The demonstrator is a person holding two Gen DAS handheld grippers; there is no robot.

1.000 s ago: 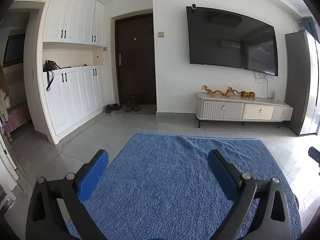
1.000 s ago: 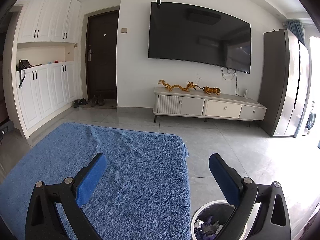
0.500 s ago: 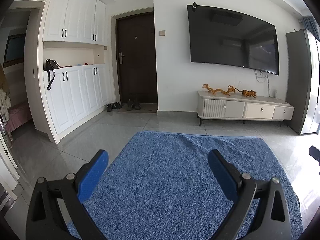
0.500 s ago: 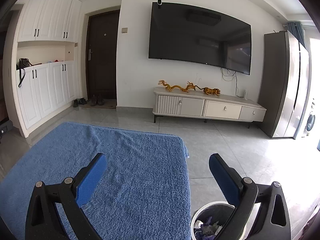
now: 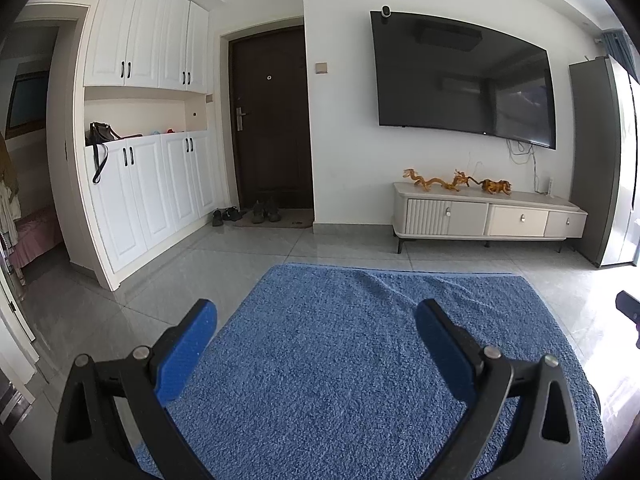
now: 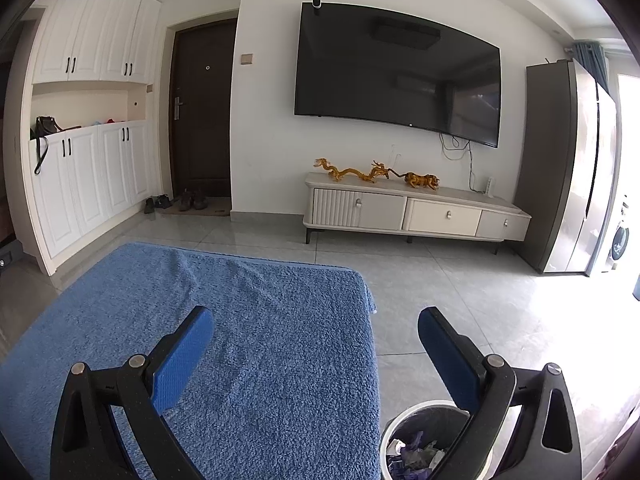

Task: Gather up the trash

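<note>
Looks pretty much done: crumpled trash (image 6: 412,454) is already sat in the bin (image 6: 404,424) at 5 o'clock (blue rug (image 6: 240,344) bare). Left gripper (image 5: 316,320) and right gripper (image 6: 316,326) are held wide open, nothing gripped.

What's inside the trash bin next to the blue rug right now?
The trash bin holds crumpled scraps, some purplish, some pale. The right gripper, jaws open and empty, covers the bin's right side, so the contents there and any deeper down cannot be seen.
</note>
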